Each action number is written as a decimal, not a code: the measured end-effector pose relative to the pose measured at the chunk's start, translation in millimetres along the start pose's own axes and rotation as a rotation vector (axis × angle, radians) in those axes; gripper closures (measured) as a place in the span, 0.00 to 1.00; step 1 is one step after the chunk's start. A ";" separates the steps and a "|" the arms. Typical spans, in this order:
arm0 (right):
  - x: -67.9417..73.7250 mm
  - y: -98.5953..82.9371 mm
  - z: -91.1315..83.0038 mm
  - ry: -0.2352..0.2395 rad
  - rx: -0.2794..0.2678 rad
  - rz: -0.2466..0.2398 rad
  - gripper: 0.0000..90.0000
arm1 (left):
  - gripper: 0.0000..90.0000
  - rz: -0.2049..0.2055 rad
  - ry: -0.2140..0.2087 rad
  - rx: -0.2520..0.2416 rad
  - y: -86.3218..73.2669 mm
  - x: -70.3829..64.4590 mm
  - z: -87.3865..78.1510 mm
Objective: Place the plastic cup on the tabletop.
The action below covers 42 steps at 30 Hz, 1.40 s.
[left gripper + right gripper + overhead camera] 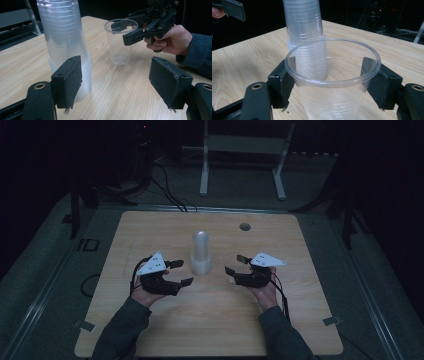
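A tall stack of clear plastic cups (201, 252) (66, 42) (305, 32) stands upright at the middle of the wooden table (200, 330). A single clear cup (120, 42) (332, 100) stands on the table to the stack's right. My right gripper (236, 264) (328, 82) (125, 31) is open, with one jaw on each side of this cup near its rim. My left gripper (181, 272) (115, 82) is open and empty just left of the stack's base, pointing past it toward the single cup.
There is a round hole (245, 226) in the tabletop behind and to the right of the stack. A white metal frame (243, 150) and cables (165, 190) lie on the dark floor beyond the table's far edge.
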State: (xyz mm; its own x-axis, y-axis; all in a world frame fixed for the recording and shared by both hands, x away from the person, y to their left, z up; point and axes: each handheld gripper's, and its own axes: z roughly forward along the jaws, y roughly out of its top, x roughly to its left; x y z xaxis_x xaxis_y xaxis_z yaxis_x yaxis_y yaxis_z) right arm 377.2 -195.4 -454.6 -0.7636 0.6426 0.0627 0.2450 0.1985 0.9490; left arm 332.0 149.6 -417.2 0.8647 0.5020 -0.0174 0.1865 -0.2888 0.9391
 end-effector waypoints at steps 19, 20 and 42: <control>-6.5 -10.9 11.1 -0.001 0.039 0.018 0.32 | 0.29 -0.001 -0.002 0.001 -0.3 0.1 0.6; -6.5 -11.4 11.6 0.000 0.042 0.020 0.32 | 0.29 -0.002 -0.002 0.001 -0.3 0.1 0.5; -6.4 -17.7 13.0 0.002 0.077 0.016 0.31 | 0.29 -0.002 -0.001 0.002 -0.1 -0.1 0.5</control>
State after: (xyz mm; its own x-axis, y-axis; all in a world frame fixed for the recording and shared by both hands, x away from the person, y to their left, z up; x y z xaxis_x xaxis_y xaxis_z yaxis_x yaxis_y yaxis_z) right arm 385.6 -193.4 -475.8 -0.7603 0.6448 0.0787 0.3028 0.2446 0.9211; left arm 332.1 149.2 -417.5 0.8650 0.5014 -0.0192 0.1886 -0.2894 0.9384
